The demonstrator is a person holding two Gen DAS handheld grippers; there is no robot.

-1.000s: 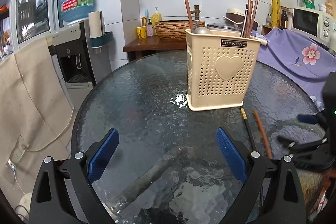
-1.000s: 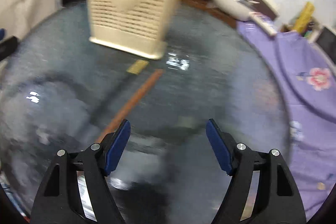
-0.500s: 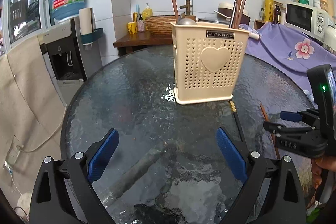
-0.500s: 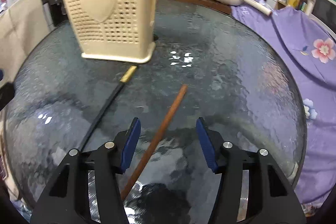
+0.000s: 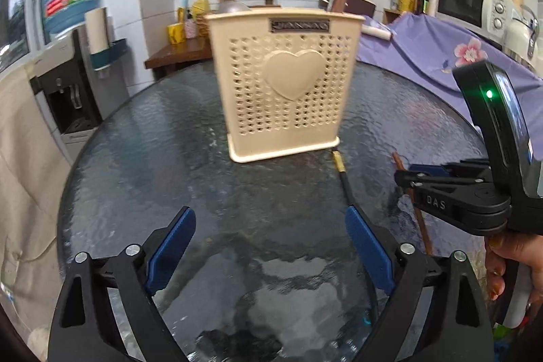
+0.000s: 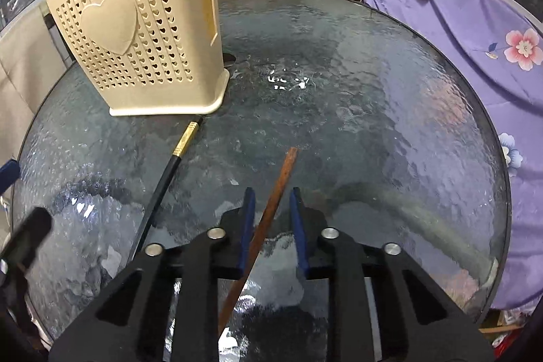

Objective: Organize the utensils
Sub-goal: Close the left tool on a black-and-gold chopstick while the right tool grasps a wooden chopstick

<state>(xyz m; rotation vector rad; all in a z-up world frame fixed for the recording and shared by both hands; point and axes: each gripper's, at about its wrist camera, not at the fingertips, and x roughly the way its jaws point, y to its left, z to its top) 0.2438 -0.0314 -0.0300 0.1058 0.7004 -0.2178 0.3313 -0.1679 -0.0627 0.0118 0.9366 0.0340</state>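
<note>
The step in hand is picking up the brown wooden chopstick (image 6: 276,192), which lies flat on the round dark textured-glass table (image 6: 390,97) in front of the cream perforated plastic utensil basket with a raised heart (image 6: 135,33). The right gripper (image 6: 271,202) straddles the stick; its jaws have just been closing and stand narrow, yet a sliver of gap shows on each side, so the pads do not seem to press on it. The left gripper (image 5: 271,246) hangs wide open over bare glass, holding nothing, just beside the black chopstick with a gold end (image 6: 163,178). Next — by my reading — the right jaws need to finish closing, then lift the stick and tip it upright into the basket.
</note>
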